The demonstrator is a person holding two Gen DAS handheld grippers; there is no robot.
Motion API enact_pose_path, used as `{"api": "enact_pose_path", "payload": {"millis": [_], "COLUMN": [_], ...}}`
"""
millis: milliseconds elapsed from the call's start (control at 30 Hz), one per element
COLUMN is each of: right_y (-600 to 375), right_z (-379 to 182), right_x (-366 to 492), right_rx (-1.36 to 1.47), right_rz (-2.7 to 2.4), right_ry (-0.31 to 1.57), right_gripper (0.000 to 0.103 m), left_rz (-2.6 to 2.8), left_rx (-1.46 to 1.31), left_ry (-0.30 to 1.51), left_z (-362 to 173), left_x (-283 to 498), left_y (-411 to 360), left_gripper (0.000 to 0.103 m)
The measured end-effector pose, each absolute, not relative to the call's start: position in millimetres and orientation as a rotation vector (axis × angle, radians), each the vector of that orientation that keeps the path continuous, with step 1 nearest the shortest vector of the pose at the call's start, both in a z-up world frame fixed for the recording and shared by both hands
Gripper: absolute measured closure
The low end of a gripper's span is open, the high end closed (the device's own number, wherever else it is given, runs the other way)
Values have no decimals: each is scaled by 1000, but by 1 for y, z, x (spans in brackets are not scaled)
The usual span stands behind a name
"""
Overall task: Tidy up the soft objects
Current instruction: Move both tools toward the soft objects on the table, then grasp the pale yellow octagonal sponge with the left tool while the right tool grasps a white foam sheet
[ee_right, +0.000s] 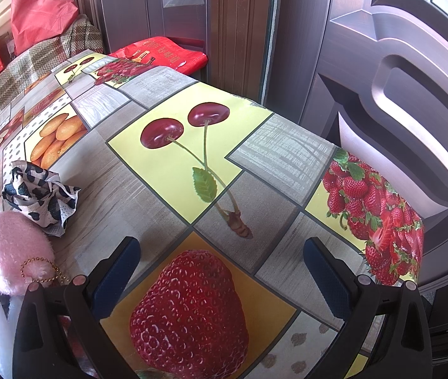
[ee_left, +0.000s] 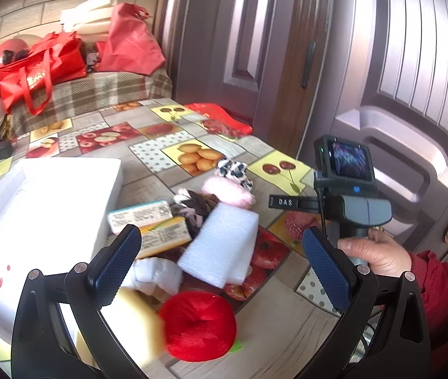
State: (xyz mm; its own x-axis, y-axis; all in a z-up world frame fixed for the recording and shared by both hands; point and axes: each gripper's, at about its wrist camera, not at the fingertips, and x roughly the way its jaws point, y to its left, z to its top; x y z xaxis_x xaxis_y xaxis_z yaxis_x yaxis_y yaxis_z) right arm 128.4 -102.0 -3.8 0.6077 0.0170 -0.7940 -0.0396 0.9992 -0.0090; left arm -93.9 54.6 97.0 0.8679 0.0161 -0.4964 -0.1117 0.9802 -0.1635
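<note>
Left wrist view: the left gripper (ee_left: pixel 221 268), jaws spread wide and holding nothing, hangs over a heap of soft objects on a table under a glossy fruit-print tablecloth (ee_left: pixel 167 139). Directly between the textured blue pads (ee_left: pixel 120 252) lie a red plush apple (ee_left: pixel 200 327), a ribbed white foam sheet (ee_left: pixel 221 246), a yellow sponge block (ee_left: pixel 135 322) and a crumpled white cloth (ee_left: pixel 157 273). Beyond them sit two printed cartons (ee_left: pixel 151 224) whose text is too small to read, a dark patterned scrunchie (ee_left: pixel 195 207), a pink fluffy pouch (ee_left: pixel 227 191) and a black-and-white spotted cloth (ee_left: pixel 235 172). A white foam box (ee_left: pixel 50 202) stands at left. The right gripper (ee_left: pixel 282 202), marked "DAS", is gripped by a hand (ee_left: pixel 374 248).

Right wrist view: the right gripper (ee_right: pixel 221 268), likewise spread and empty, hovers above a printed strawberry (ee_right: pixel 189 309).
</note>
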Motion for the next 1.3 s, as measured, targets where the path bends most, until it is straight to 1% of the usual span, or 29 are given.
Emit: {"api": "enact_pose_path", "payload": {"millis": [100, 167, 267, 367, 433, 467, 567, 633, 767, 833, 1033, 1300], "right_y": [-104, -106, -130, -155, -161, -159, -138, -126, -102, -90, -63, -23], "right_z": [-3, 1, 10, 32, 47, 52, 62, 61, 46, 39, 40, 24], "right_x": [129, 131, 122, 96, 76, 68, 53, 48, 47, 41, 16, 4], "right_rx": [-24, -29, 131, 246, 207, 162, 17, -20, -41, -100, -255, -459], "right_rz": [68, 184, 362, 584, 716, 782, 892, 943, 1060, 1078, 1102, 1086], "right_ry": [914, 905, 846, 625, 482, 452, 479, 512, 656, 692, 609, 588], "right_gripper": [0, 0, 0, 0, 0, 0, 0, 0, 0, 0, 0, 0], "left_rz": [150, 187, 204, 213, 206, 205, 152, 106, 88, 75, 63, 93], "left_rx": [-226, -260, -294, -249, -183, -152, -119, -110, -80, -72, -40, -66], "left_ry": [426, 392, 334, 382, 457, 494, 568, 595, 645, 654, 690, 709], "left_z": [110, 110, 104, 93, 84, 78, 62, 55, 47, 47, 44, 40], "left_x": [-125, -142, -163, -168, -165, -162, -155, -150, -140, -137, -133, -130], "left_y": [87, 109, 132, 133, 125, 120, 108, 101, 94, 91, 87, 92], "left_gripper": [0, 0, 0, 0, 0, 0, 0, 0, 1, 5, 5, 5]}}
